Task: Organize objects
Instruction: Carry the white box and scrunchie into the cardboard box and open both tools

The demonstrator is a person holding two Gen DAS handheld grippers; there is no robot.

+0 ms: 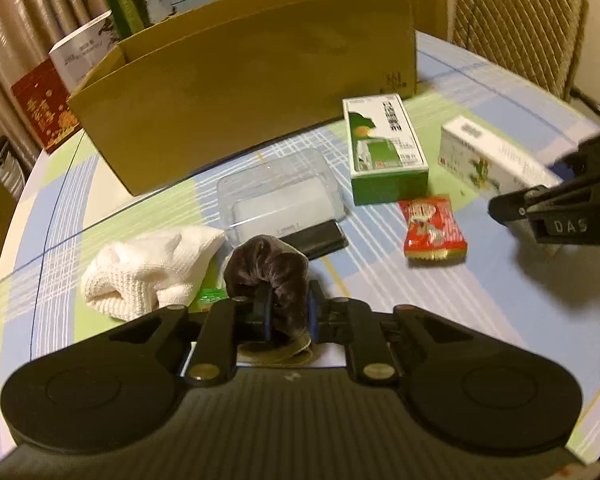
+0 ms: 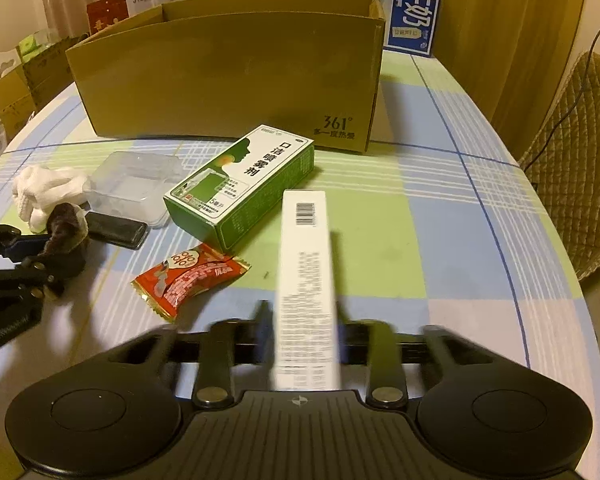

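My left gripper [image 1: 288,298] is shut on a dark brown velvet scrunchie [image 1: 266,266], which bulges up between the fingers just above the table. In the right wrist view the left gripper [image 2: 40,254] shows at the left edge with the scrunchie [image 2: 66,224] in it. My right gripper [image 2: 302,314] is shut on a long white carton [image 2: 305,248] with a barcode, held pointing away from me. The left wrist view shows the right gripper [image 1: 540,210] at the right, blurred, with the white carton [image 1: 488,156]. An open cardboard box [image 2: 228,80] stands behind.
On the checked tablecloth [image 2: 440,240] lie a green-white medicine box [image 2: 240,184], a red candy packet [image 2: 188,280], a clear plastic container [image 2: 132,184], a white cloth [image 2: 44,192] and a flat black object [image 2: 116,228]. Cartons stand behind the cardboard box; a quilted chair [image 2: 572,168] is at right.
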